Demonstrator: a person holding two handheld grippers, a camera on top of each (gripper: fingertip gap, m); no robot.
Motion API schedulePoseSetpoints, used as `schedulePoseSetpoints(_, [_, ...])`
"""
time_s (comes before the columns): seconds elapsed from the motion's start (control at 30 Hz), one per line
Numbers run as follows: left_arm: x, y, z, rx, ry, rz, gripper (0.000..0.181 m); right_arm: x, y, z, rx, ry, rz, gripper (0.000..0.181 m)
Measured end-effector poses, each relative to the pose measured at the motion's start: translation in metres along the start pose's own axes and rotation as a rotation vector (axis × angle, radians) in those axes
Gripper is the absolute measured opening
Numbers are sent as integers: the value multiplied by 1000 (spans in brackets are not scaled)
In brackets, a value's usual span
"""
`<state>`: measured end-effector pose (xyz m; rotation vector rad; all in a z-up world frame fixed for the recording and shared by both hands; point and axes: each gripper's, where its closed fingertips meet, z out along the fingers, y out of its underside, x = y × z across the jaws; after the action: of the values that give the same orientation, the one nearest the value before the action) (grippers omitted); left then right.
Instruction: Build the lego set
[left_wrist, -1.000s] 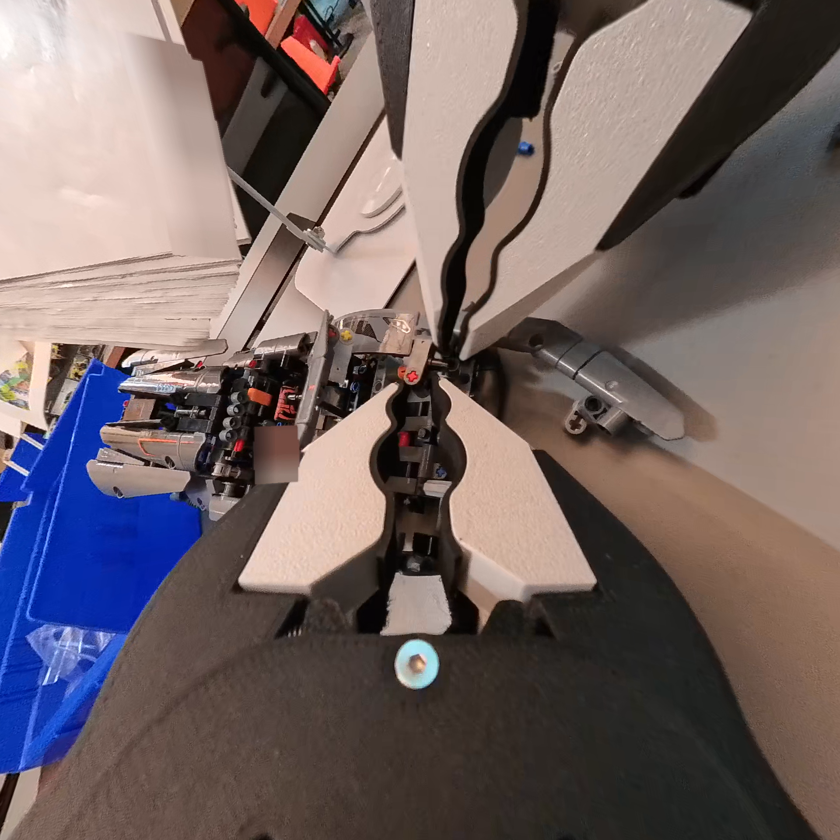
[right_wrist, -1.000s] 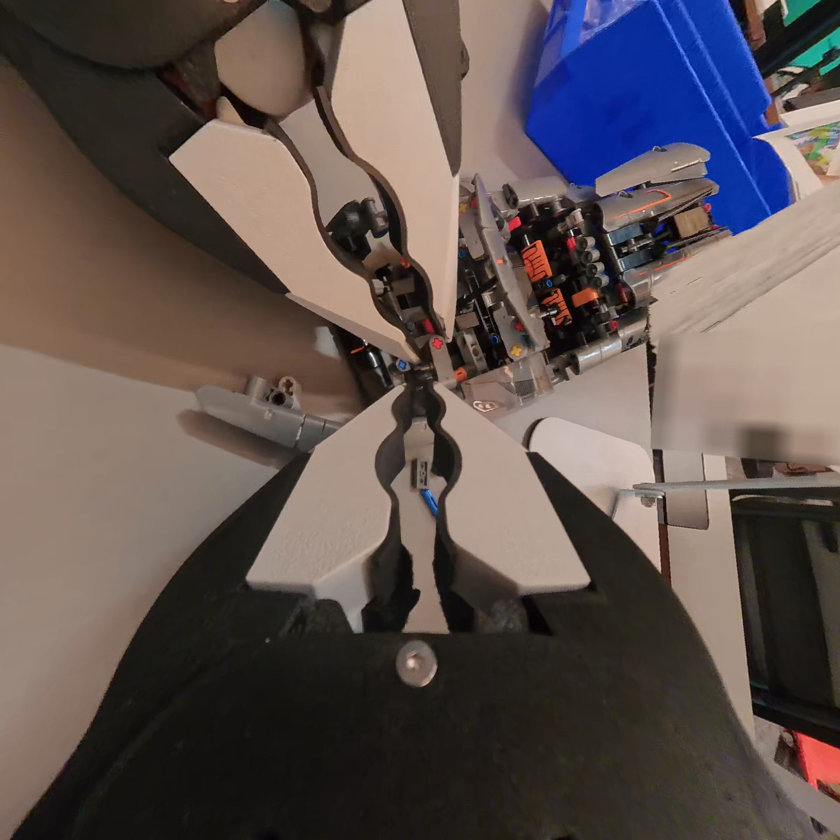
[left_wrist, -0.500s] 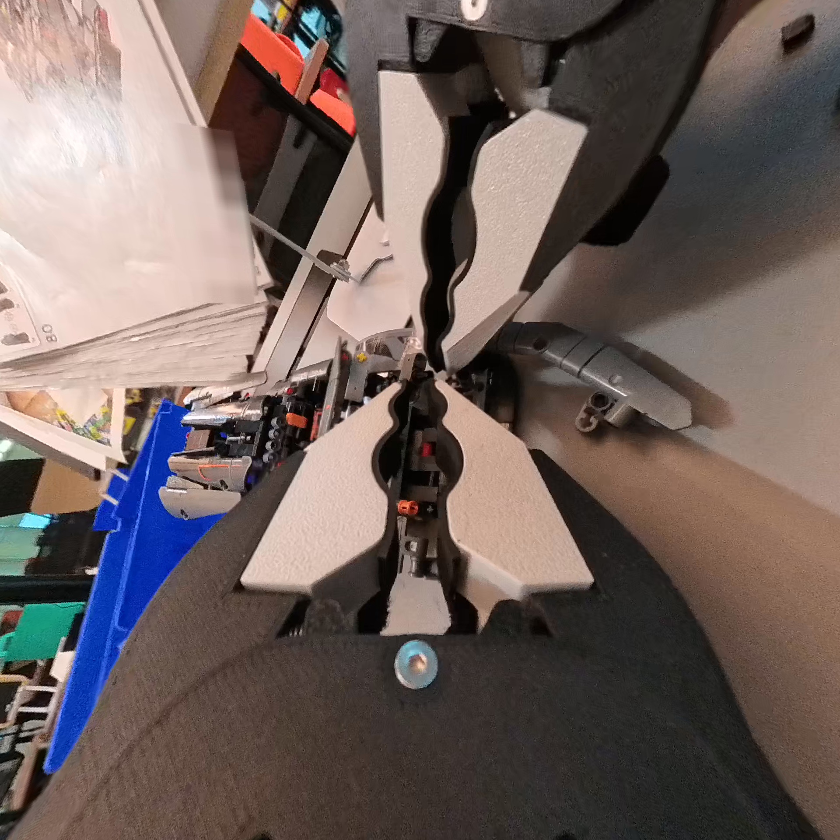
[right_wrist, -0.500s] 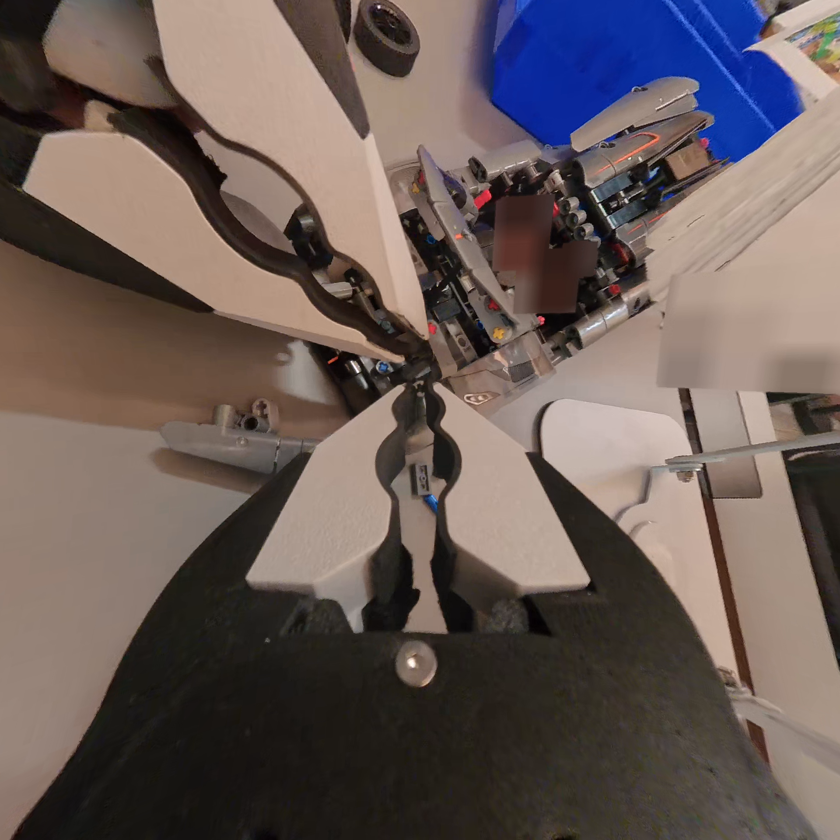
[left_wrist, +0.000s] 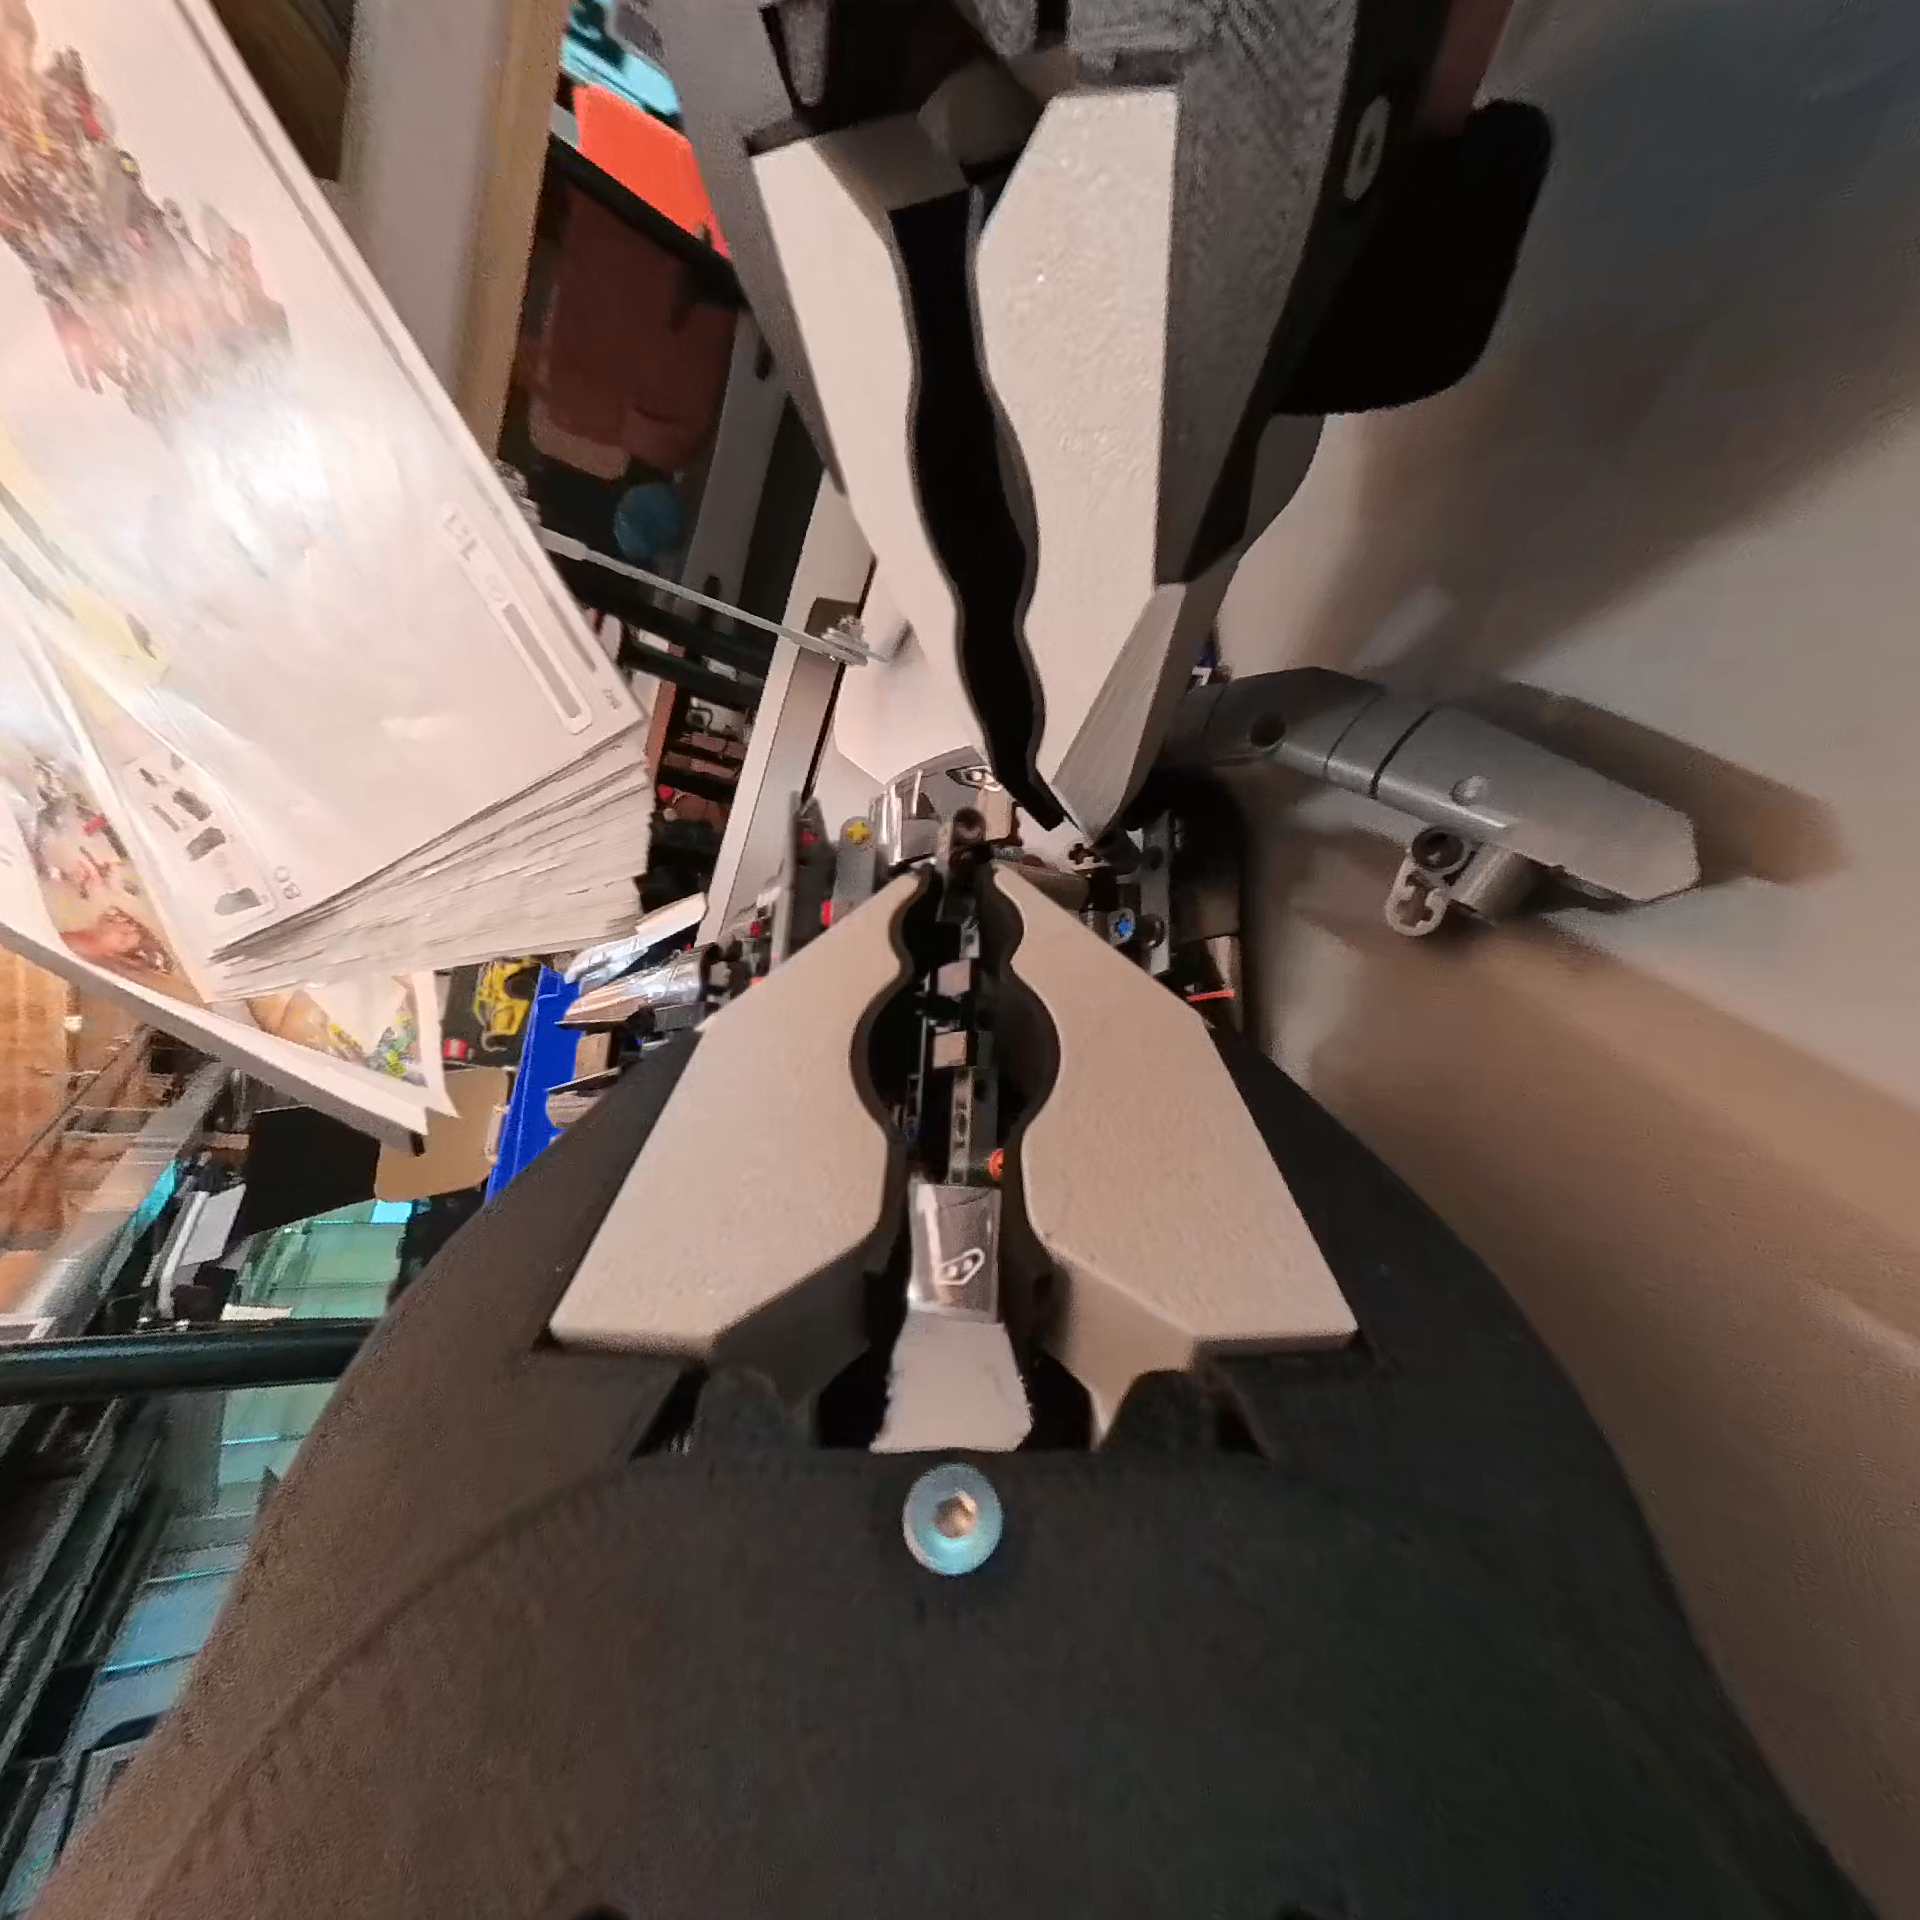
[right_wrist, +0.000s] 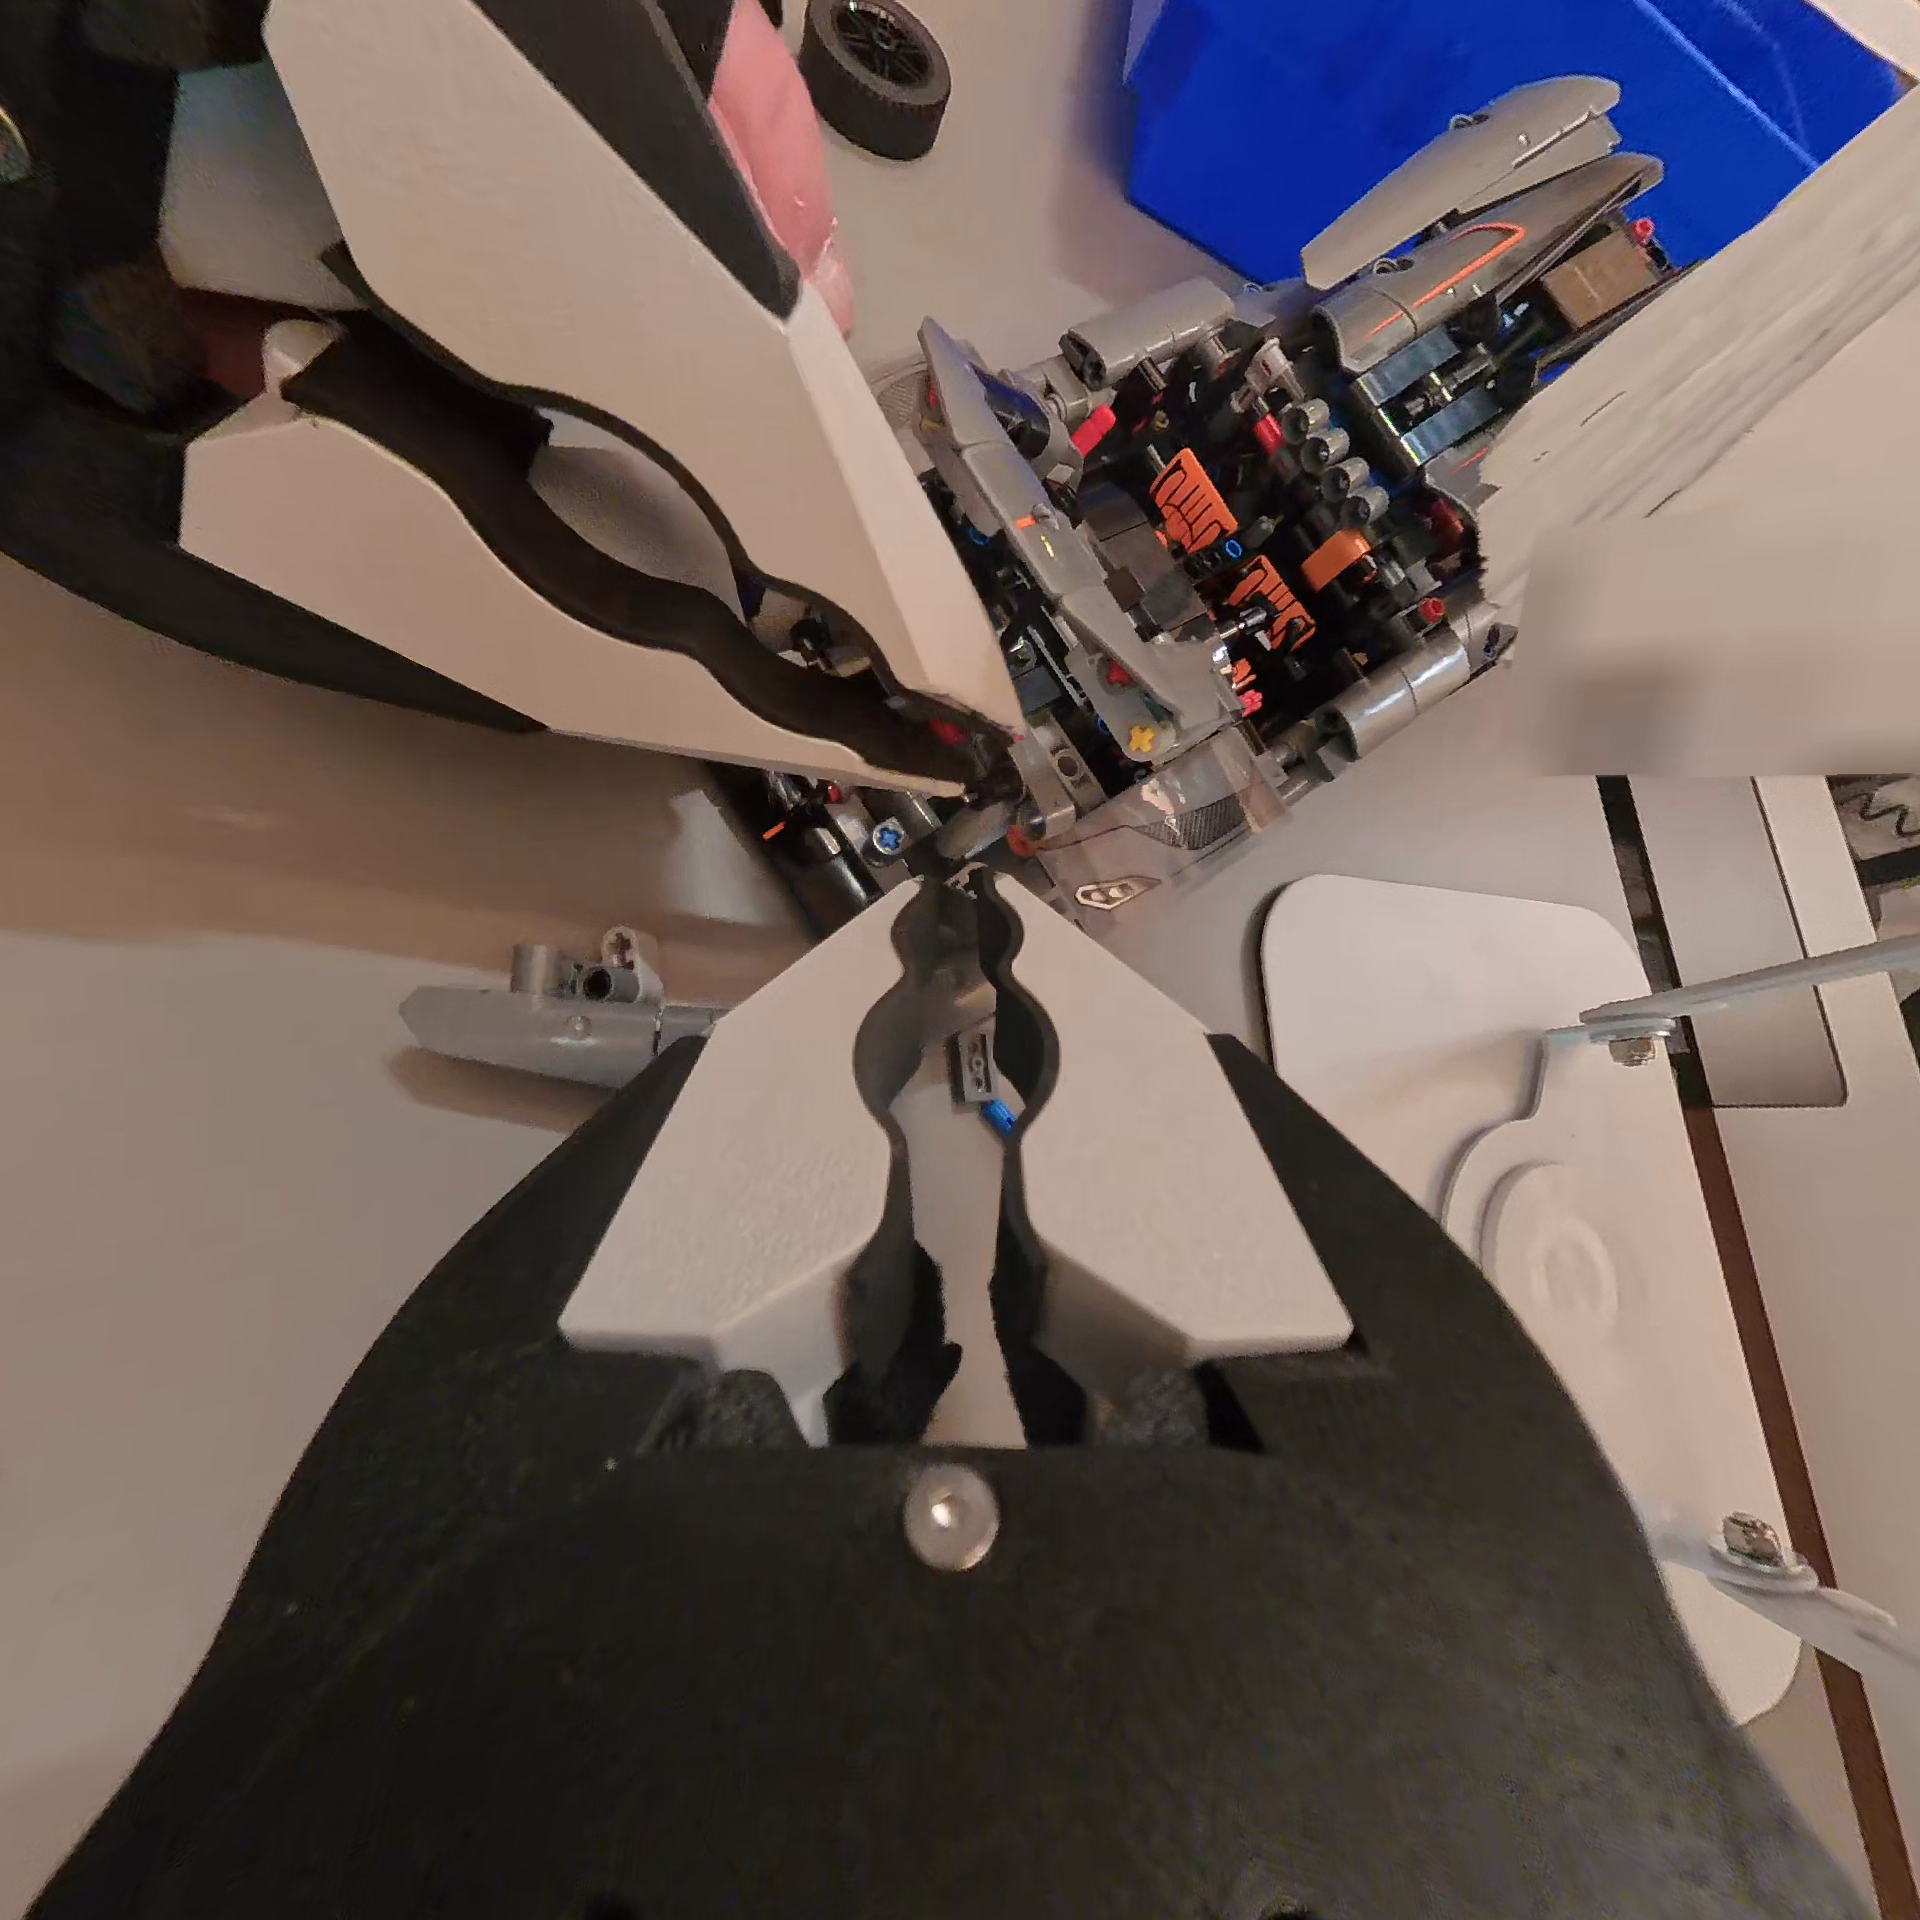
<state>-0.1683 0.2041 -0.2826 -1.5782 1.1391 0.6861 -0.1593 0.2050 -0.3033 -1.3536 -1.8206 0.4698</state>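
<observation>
**Two grippers closed nose to nose on the model car**

Starting at the left of the right wrist view, a loose grey panel piece (right_wrist: 566, 1023) lies on the pale table (right_wrist: 208, 1195), apart from the build. Above it the left gripper (right_wrist: 987, 753) reaches in from the upper left, its jaws drawn together on a dark strip of the lego car (right_wrist: 1226, 540) at the near edge. A black wheel (right_wrist: 878, 73) sits alone on the table behind that gripper. At centre, the right gripper (right_wrist: 956, 894) has its jaws pinched on a small dark part at the tips, which meets the car's edge just beside the left gripper's tips; what exactly that part is I cannot tell, as the fingers hide most of it. A small grey piece with a blue pin (right_wrist: 982, 1081) shows on the table through the gap between the fingers. Farther right the car lies tilted, grey body panels and orange engine details facing the camera. Behind it stands a blue bin (right_wrist: 1299, 135). An instruction booklet (right_wrist: 1714, 520) overlaps the car's right side, and a white stand base (right_wrist: 1455, 1091) lies near the right edge.

In the left wrist view, a black beam of the car runs between the left gripper's own fingers (left_wrist: 779, 1091).
</observation>
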Motion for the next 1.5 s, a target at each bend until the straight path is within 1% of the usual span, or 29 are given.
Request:
schedulePoseSetpoints(0.07, [-1, -1, 0, 10, -2, -8, 6, 1, 1, 0, 1, 1, 6, 4])
schedulePoseSetpoints(0.2, [4, 0, 4, 17, 31, -22, 16, 1, 1, 0, 3, -1, 6, 4])
schedulePoseSetpoints(0.33, [3, 2, 7, -5, 12, -3, 11, 0, 1, 0, 2, -2, 1, 6])
schedulePoseSetpoints(0.53, [0, 6, 10, -44, 42, -28, 6, -1, 1, 2, 0, 0, -4, 8])
schedulePoseSetpoints(0.67, [-2, 13, 14, -121, 31, 9, 3, -1, 1, 2, 0, 6, -9, 7])
schedulePoseSetpoints(0.73, [5, 19, 18, -160, 68, 13, 0, -1, 1, 2, 1, 5, -7, 9])
schedulePoseSetpoints(0.77, [12, 17, 19, -146, 99, 16, 0, -1, 1, 2, 3, 5, -7, 9])
schedulePoseSetpoints(0.87, [9, 17, 19, -167, 30, 95, 0, -2, 1, 2, 6, 6, -13, 9])
schedulePoseSetpoints(1.07, [1, 16, 20, -123, 37, -2, 0, -2, 1, 3, 8, 4, -9, 10])
schedulePoseSetpoints(1.17, [2, 16, 19, -122, 43, 10, 0, -2, 1, 2, 7, 4, -13, 11])
schedulePoseSetpoints(1.23, [9, 16, 17, -125, 105, 3, 0, -3, 1, 2, 4, 4, -17, 11])
schedulePoseSetpoints(1.3, [14, 16, 12, -99, 138, 46, 1, -3, 1, 2, 4, 4, -22, 12])
schedulePoseSetpoints(1.37, [12, 17, 4, -74, 146, 59, 1, -3, 1, 2, 5, 4, -27, 12])
schedulePoseSetpoints(1.5, [1, 22, -21, -21, 207, 7, 10, -3, 2, 2, 5, 2, -27, 12])
